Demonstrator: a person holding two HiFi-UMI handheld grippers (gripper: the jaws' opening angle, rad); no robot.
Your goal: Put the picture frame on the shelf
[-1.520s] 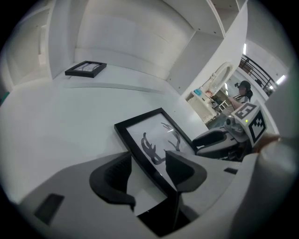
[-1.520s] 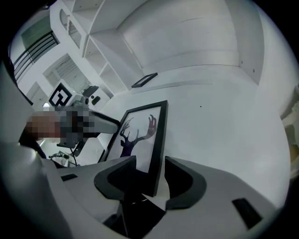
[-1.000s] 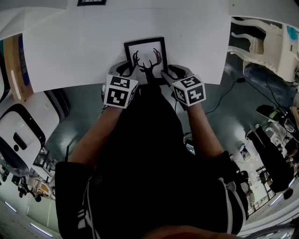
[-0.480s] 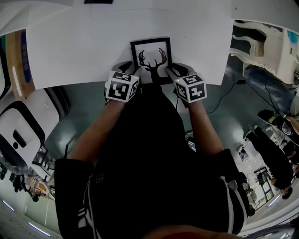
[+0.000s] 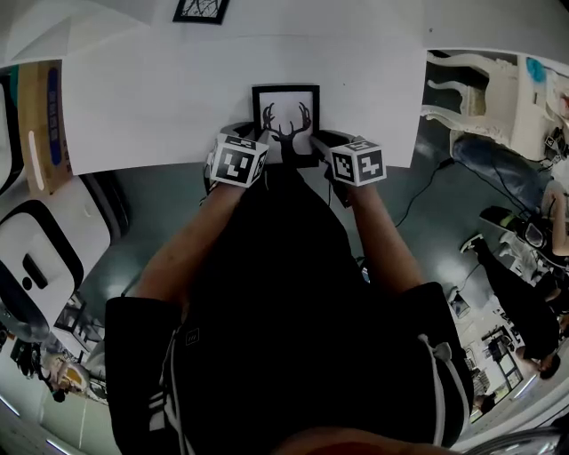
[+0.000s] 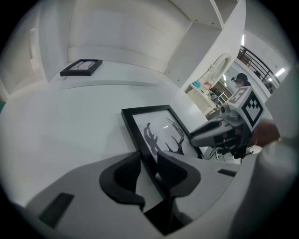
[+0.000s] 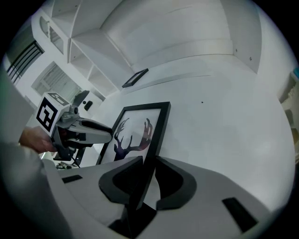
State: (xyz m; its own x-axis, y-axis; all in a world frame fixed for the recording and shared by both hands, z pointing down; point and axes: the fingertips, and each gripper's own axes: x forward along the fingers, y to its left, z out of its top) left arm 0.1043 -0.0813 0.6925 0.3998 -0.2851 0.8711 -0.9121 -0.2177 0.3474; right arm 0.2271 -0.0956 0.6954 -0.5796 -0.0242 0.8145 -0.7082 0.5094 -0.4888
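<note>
Left claw (image 6: 148, 159), right claw (image 7: 148, 164) drew inward | jaws just closing — clamped on picture frame (image 5: 285, 124) sides

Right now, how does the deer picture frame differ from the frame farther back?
The deer frame lies at the near edge of the white surface; the back frame sits far behind, to its left. The left gripper and right gripper, whose jaws have just been closing, hold the deer frame's side rails; the back frame is untouched. The deer frame shows an antlered head; the back frame's picture is unreadable. Both are black-rimmed and lie flat.
</note>
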